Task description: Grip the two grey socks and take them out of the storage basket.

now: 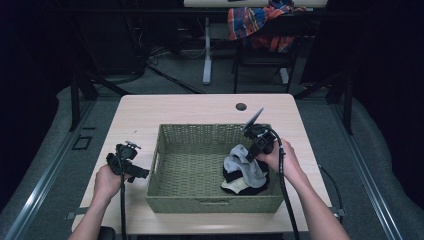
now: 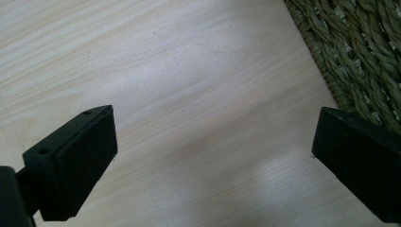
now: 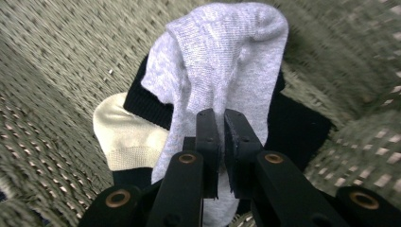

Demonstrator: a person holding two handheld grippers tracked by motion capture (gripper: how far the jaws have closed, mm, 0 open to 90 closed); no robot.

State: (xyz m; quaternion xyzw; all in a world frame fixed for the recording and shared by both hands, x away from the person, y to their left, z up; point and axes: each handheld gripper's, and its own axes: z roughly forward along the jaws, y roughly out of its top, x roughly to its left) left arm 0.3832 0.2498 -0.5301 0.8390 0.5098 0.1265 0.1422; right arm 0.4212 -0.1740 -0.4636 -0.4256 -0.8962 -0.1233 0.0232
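The grey sock [image 3: 222, 61] lies atop dark socks [image 1: 239, 176] in the basket [image 1: 200, 204], its length running away from the right gripper [image 3: 221, 142], whose fingers pinch it. The left gripper [image 2: 213, 156] hovers wide over the worktop [image 2: 189, 94], farther off.

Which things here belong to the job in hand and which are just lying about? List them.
In the job:
right gripper, shut on the grey sock
black and cream socks beneath it
woven basket

Lying about:
left gripper, open over the table
plaid cloth on the far chair
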